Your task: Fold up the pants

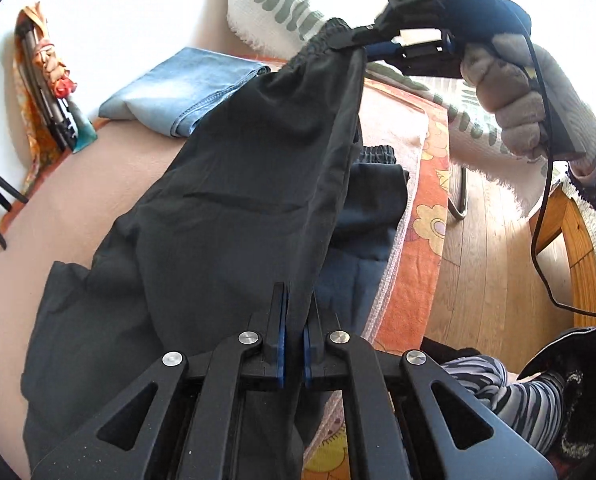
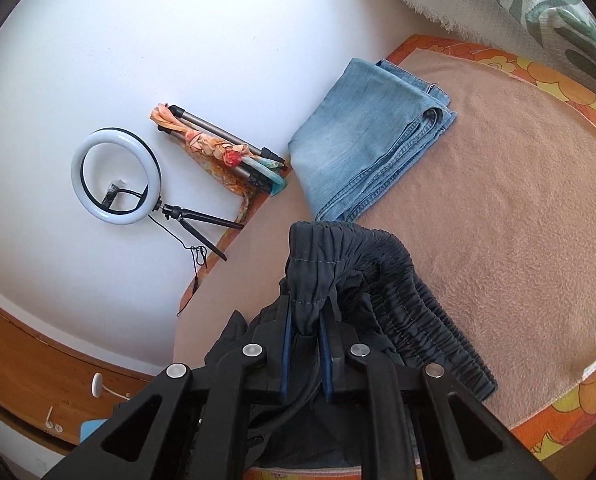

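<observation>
your left tongs (image 1: 294,344) are clamped on a thin fold of the black lightweight fabric pants (image 1: 234,200), the blue pads pinching the cloth close together. from there the pants run up and away in a taut sheet to your right tongs (image 1: 348,42), held in your grey-gloved right hand (image 1: 530,100), which grip the gathered elastic waistband (image 2: 338,248). in the right wrist view those jaws are squeezed on a bunch of that waistband, the rest of its ruffled band trailing off to the right of the tongs onto the tan fleece blanket (image 2: 498,200). the lower part of the pants sags onto the blanket left of your left tongs. a folded pair of light blue denim jeans (image 2: 362,136) lies on the blanket beyond the right tongs, clear of the black pants. another dark folded garment (image 1: 374,216) lies on the blanket under the raised pants.
</observation>
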Tool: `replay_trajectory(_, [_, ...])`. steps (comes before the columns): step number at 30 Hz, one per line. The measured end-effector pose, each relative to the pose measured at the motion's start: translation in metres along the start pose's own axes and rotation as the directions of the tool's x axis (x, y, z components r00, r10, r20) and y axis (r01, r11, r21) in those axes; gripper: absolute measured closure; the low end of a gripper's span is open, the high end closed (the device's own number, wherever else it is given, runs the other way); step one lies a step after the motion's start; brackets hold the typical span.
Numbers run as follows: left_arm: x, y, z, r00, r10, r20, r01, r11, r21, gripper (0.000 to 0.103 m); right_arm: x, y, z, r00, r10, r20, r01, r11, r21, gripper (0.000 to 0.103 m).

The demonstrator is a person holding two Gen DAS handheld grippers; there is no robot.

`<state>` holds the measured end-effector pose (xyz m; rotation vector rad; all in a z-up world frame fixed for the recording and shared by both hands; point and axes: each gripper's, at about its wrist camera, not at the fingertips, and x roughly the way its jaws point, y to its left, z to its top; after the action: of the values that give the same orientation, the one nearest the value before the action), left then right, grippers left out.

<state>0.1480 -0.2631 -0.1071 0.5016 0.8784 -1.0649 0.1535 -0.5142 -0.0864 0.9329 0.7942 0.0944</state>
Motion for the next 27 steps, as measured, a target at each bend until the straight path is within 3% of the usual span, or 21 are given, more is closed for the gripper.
replay_trajectory(3, [-0.002, 0.002, -0.008, 1.0, -0.012, -0.018, 0.012, 1.0, -0.003, 0.098, -0.012, -0.025, -0.029, 0.999, 0.029, 0.024, -0.031, 0.995, 0.09, 0.093])
replay_trajectory(9, [0.009, 0.01, -0.021, 0.998, -0.014, -0.064, 0.013, 1.0, -0.025, 0.098, 0.021, -0.083, -0.079, 0.997, 0.018, -0.078, 0.001, 0.971, 0.238, 0.093])
replay_trajectory(12, [0.012, 0.014, -0.023, 0.997, -0.029, -0.071, 0.026, 0.999, -0.043, 0.098, 0.024, -0.088, -0.085, 0.994, -0.008, -0.109, 0.029, 0.98, 0.198, 0.092])
replay_trajectory(15, [0.018, 0.013, -0.023, 0.996, -0.031, -0.081, 0.028, 0.999, -0.036, 0.098, 0.016, -0.083, -0.081, 0.987, -0.039, -0.158, 0.058, 0.992, 0.113, 0.079])
replay_trajectory(16, [0.02, 0.011, -0.023, 0.996, -0.031, -0.085, 0.028, 0.999, -0.032, 0.098, 0.012, -0.078, -0.078, 0.982, -0.059, -0.179, 0.072, 0.995, 0.069, 0.065])
replay_trajectory(19, [0.026, 0.011, -0.023, 0.995, -0.033, -0.096, 0.03, 0.999, -0.029, 0.098, -0.009, -0.06, -0.061, 0.979, -0.115, -0.171, 0.096, 0.989, -0.114, 0.058])
replay_trajectory(21, [0.029, 0.012, -0.025, 0.994, -0.038, -0.104, 0.034, 0.999, -0.04, 0.098, -0.023, -0.051, -0.041, 0.986, -0.13, -0.102, 0.106, 0.972, -0.208, 0.038])
replay_trajectory(22, [0.03, 0.013, -0.026, 0.994, -0.039, -0.106, 0.034, 0.998, -0.045, 0.098, -0.026, -0.048, -0.028, 0.99, -0.125, -0.071, 0.104, 0.965, -0.241, 0.019])
replay_trajectory(23, [0.031, 0.013, -0.027, 0.993, -0.04, -0.106, 0.035, 0.998, -0.053, 0.098, -0.023, -0.048, -0.016, 0.991, -0.116, -0.058, 0.097, 0.959, -0.268, 0.013])
replay_trajectory(27, [0.028, 0.015, -0.031, 0.994, -0.053, -0.093, 0.044, 0.995, -0.095, 0.098, 0.02, -0.062, 0.02, 0.988, -0.12, -0.098, 0.089, 0.958, -0.274, 0.016])
